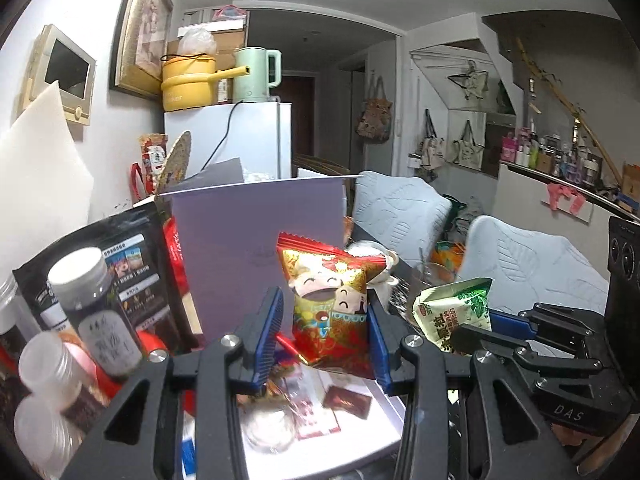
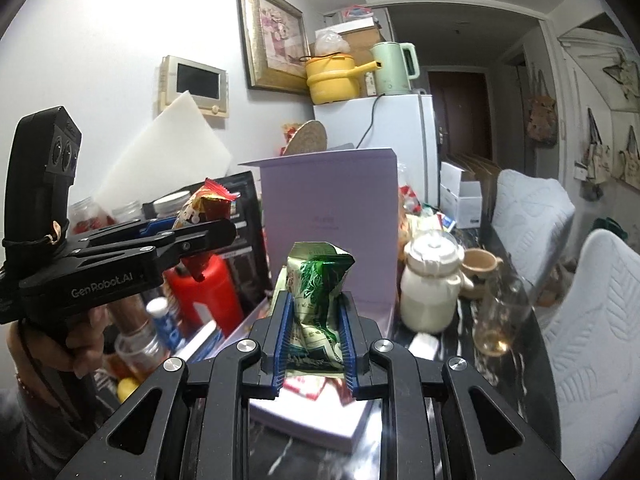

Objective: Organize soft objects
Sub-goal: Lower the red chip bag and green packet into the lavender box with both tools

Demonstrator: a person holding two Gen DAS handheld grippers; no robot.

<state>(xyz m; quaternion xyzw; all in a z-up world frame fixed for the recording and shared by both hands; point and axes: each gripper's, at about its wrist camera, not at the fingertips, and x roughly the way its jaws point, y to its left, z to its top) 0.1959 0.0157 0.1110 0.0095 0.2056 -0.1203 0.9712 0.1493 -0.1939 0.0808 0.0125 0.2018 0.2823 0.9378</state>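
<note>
Red-gold snack packet (image 1: 330, 312) hangs clamped in our raised left gripper (image 1: 326, 336); our right gripper (image 2: 312, 338) pinches a green packet (image 2: 316, 300) above the open lilac box (image 2: 312, 420) of sachets.

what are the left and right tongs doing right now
Left tongs: shut on the red and gold snack packet.
Right tongs: shut on the green snack packet.
</note>
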